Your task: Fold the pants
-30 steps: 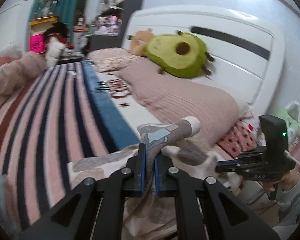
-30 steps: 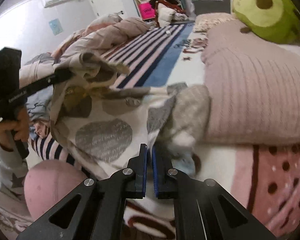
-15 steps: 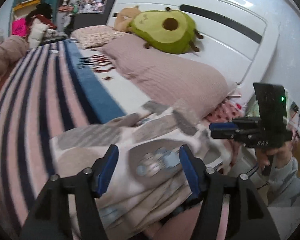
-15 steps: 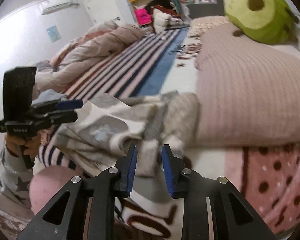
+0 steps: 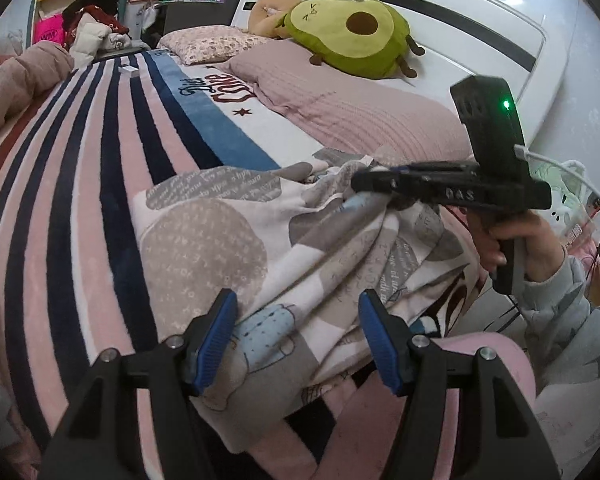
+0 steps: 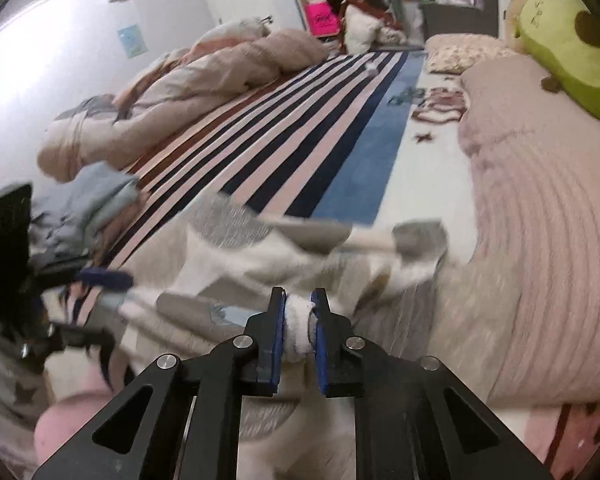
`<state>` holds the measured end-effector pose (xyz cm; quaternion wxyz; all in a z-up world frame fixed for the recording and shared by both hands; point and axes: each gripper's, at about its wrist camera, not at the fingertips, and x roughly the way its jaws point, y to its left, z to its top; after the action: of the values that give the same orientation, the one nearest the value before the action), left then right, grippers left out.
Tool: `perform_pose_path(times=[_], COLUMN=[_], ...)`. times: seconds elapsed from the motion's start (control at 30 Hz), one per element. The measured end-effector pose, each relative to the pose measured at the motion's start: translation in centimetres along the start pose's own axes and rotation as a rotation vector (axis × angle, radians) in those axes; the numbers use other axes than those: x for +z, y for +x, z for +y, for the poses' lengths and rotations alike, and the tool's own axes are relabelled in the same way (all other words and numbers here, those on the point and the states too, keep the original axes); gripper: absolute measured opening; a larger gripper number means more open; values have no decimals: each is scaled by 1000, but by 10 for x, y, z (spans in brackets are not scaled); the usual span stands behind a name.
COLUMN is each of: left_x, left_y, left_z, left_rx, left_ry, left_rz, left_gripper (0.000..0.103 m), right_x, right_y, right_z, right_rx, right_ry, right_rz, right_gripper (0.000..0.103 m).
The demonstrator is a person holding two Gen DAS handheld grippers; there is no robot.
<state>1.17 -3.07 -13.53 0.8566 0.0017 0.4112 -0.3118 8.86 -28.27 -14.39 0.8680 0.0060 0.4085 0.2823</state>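
The pants (image 5: 260, 240) are white fleece with grey and pale blue patches. They lie rumpled at the near edge of the striped bed. My left gripper (image 5: 296, 332) is open wide, its fingers straddling the near part of the cloth. My right gripper (image 6: 299, 334) is shut on a bunched fold of the pants (image 6: 260, 264). In the left wrist view the right gripper (image 5: 384, 182) reaches in from the right, with its tips in the cloth. The left gripper (image 6: 104, 278) shows blurred at the left of the right wrist view.
A striped blanket (image 5: 80, 160) covers the bed. A pink pillow (image 5: 352, 112) and an avocado plush (image 5: 348, 36) lie by the white headboard (image 5: 480, 20). A bunched beige duvet (image 6: 204, 84) and a grey-blue garment (image 6: 88, 208) lie on the far side.
My left gripper let go of the pants and opened wide. My right gripper opened, moved, and closed again on a fold. The lifted cloth dropped onto the bed.
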Motion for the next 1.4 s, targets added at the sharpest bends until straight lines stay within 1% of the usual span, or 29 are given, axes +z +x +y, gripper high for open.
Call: perform_pose_path(times=[0.03,0.13,0.2,0.23,0.3,0.33,0.37,0.43,0.47,0.53,0.57,0.63,0.7,0.77,0.8,0.83,0.87,0.9,0.93,0.97,1.07,1.17,1.33,1.37,1.4], left_x=[1,5,7,8,7,8,7,7,7,8,9,9,10,10,10,10,10,10,10,10,11,11,12,12,12], left_y=[1,6,9,10,12,13,13,12,13,14,15,16,17,17,17,17,17,17,17,18,17,14,12,12,11], left_z=[0,0,0,1,3,4,4,6,6,6,6,7,6,6,6,6,6,6,6,6,4,2,-2,-4,-5], left_rx=[2,2,18,31,37,32,31,32,33,35,36,38,41,44,46,48,48,48,47,48,45,42,34,34,33], left_ry=[1,2,-1,-4,-12,-17,-21,-24,-25,-30,-32,-38,-41,-40,-38,-37,-37,-37,-37,-38,-34,-23,-19,-16,-13], left_rz=[-1,-8,-11,-9,-6,-6,-6,-6,-6,-7,-7,-7,-6,-5,-4,-3,-2,-2,-3,-3,-6,-11,-16,-16,-16], left_gripper=[59,59,59,59,59,59,59,59,59,59,59,59,59,59,59,59,59,59,59,59,59,59,60,60,60], right_x=[5,16,21,23,23,21,19,12,8,-4,-10,-23,-29,-30,-30,-29,-28,-27,-27,-26,-29,-36,-53,-57,-62], right_y=[0,-3,-3,-2,-8,-13,-23,-36,-39,-39,-37,-26,-15,-1,3,8,11,11,11,9,-2,-22,-56,-60,-65], right_z=[0,1,1,2,1,0,-2,-5,-7,-3,1,7,8,7,8,11,14,17,18,17,16,14,20,21,22], right_rx=[-19,-33,-52,-42,-23,-22,-21,4,28,90,93,34,6,45,59,65,61,66,86,104,110,149,183,177,154], right_ry=[0,-11,-18,-19,-14,-5,3,6,6,-22,-42,-90,-101,-80,-83,-91,-105,-114,-111,-96,-70,-34,-1,2,1], right_rz=[-14,-61,-60,-50,-37,-49,-71,-69,-52,13,37,88,112,126,129,132,129,123,113,100,57,26,-6,-3,5], right_gripper=[6,6,6,11,27,46,48,47,47,47,47,47,48,48,47,42,28,18,5,5,3,3,2,2,2])
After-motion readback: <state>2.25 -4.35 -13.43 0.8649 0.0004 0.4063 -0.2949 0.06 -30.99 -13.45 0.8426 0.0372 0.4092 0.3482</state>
